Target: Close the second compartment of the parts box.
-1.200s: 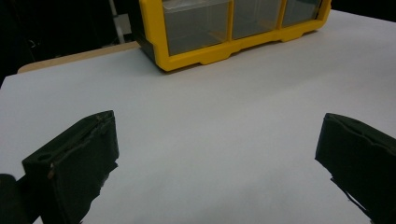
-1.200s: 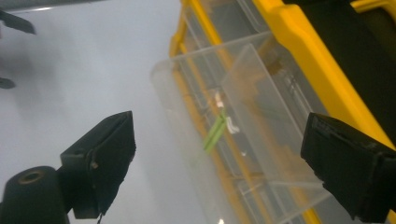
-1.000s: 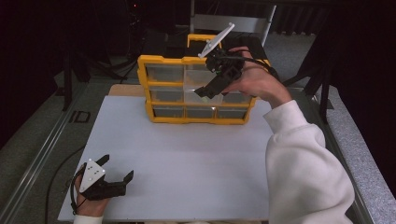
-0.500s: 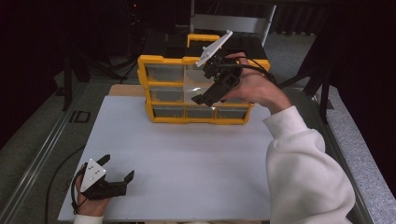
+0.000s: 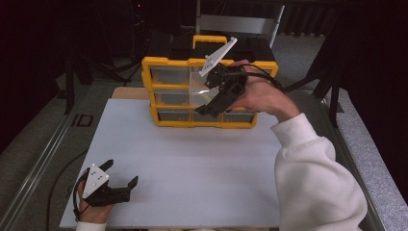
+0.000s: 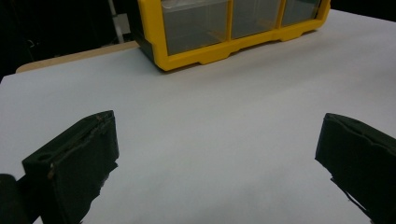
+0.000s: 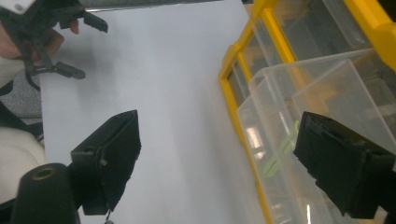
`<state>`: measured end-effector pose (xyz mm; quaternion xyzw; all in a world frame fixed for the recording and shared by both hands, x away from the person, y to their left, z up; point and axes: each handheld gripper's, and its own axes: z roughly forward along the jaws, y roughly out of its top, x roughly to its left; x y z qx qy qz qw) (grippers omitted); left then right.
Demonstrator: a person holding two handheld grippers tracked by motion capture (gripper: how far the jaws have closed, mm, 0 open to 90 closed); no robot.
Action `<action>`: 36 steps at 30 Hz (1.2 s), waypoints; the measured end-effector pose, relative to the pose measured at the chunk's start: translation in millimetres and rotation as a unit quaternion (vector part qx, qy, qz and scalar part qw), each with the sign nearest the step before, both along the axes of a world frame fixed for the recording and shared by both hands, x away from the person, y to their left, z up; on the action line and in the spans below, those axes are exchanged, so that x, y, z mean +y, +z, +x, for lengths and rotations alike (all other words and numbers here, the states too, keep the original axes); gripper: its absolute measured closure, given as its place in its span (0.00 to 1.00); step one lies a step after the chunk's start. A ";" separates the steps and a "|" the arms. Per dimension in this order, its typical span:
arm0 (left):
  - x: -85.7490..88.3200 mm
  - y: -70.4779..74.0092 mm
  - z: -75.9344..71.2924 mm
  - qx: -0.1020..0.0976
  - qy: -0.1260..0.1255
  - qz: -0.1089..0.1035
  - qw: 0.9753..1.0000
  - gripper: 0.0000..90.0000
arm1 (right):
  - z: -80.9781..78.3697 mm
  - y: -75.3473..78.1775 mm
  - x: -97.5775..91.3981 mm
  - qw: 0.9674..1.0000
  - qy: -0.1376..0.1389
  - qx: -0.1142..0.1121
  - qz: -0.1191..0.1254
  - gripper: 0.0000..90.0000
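Right gripper [image 5: 211,98] is up at the front of the yellow drawer organizer [image 5: 163,62], which sits at the far edge of the white tabletop [image 5: 192,163], roughly centred. One clear plastic drawer [image 5: 199,86] in the middle column is pulled partway out toward the person; the rest look seated.

In the right gripper view the jaws are spread wide with nothing clamped. The pulled-out drawer [image 7: 299,121] lies just beside the right-hand jaw, its front wall about level with it. I can't tell if that jaw touches the plastic. Something thin and green [image 7: 275,156] lies inside the drawer; too blurred to identify.

My read: the hand is angled down and in so one jaw can work the drawer front, either pushing it home or reaching for the contents. A wide opening fits either.

Left gripper [image 5: 120,185] is parked near the front-left corner of the tabletop, resting low on the surface, jaws wide apart, empty. It points toward the organizer [image 6: 224,42] but is well apart from it. Likely just kept out of the way; the organizer isn't being braced, so a firm push could slide it back.
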<state>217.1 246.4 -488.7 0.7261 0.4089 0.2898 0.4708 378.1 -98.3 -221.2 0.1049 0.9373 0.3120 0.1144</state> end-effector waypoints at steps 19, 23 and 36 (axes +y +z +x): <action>-0.4 0.3 -0.4 -0.001 0.001 0.001 1.000 0.00 | -13.7 -16.1 -12.0 1.000 -0.007 -0.026 -0.004 0.99; -0.2 0.4 -0.4 -0.001 0.002 0.001 1.000 0.00 | -11.1 -21.4 -14.3 0.999 -0.013 -0.028 -0.008 1.00; -0.7 0.4 -0.6 -0.001 0.002 0.000 1.000 0.00 | -3.2 -41.3 -20.8 0.998 -0.043 -0.029 -0.020 1.00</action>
